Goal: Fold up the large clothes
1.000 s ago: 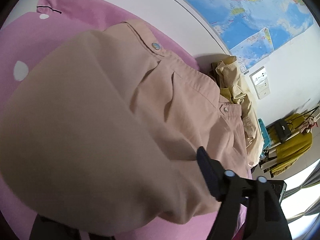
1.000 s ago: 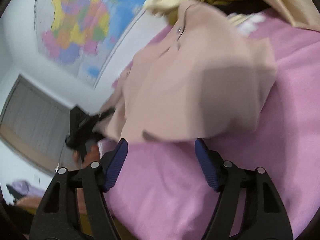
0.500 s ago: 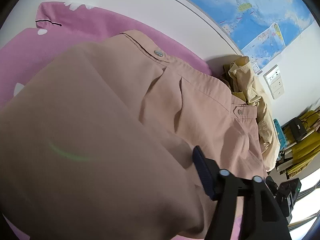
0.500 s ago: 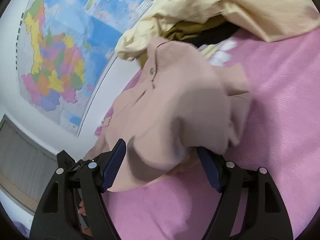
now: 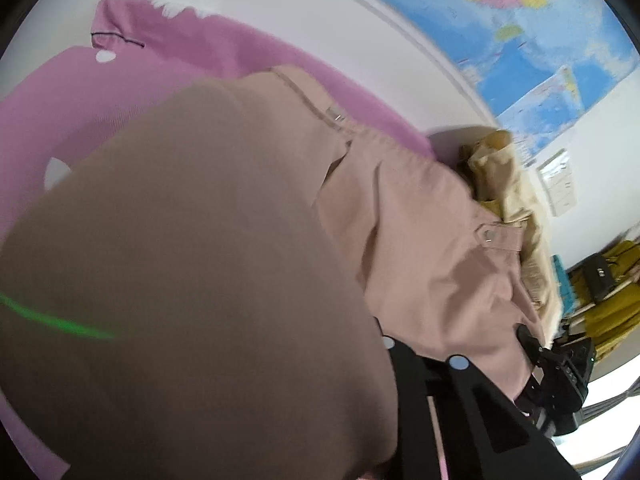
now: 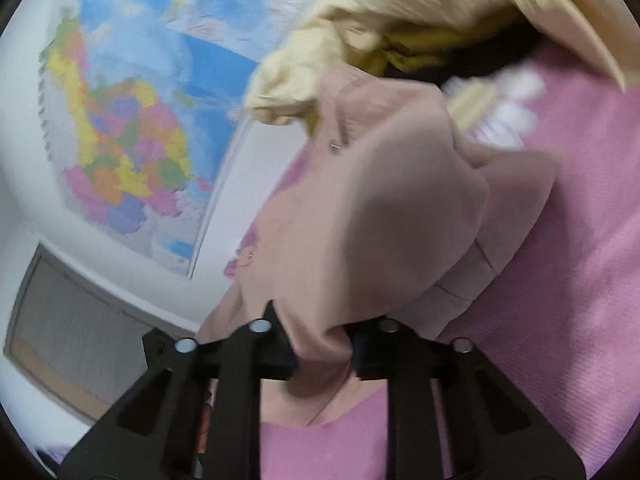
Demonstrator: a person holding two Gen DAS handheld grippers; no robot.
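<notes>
A large dusty-pink garment (image 5: 420, 248) with a buttoned waistband lies on a pink bedspread (image 5: 48, 120). In the left wrist view a lifted fold of it (image 5: 180, 280) drapes over my left gripper and hides its fingertips; only the right finger's base (image 5: 432, 384) shows, so I cannot tell its state. In the right wrist view my right gripper (image 6: 322, 354) is shut on a bunched edge of the pink garment (image 6: 360, 220), holding it above the bedspread (image 6: 560, 300). The right gripper also shows in the left wrist view (image 5: 560, 368).
A heap of pale yellow and mustard clothes (image 5: 512, 184) (image 6: 400, 12) lies at the bed's far end by the wall. A world map (image 6: 132, 128) hangs on the wall. A rack with yellow items (image 5: 608, 288) stands beyond the bed.
My right gripper went from open beside the garment's edge to shut on it. The fold over my left gripper has risen and now fills more of its view.
</notes>
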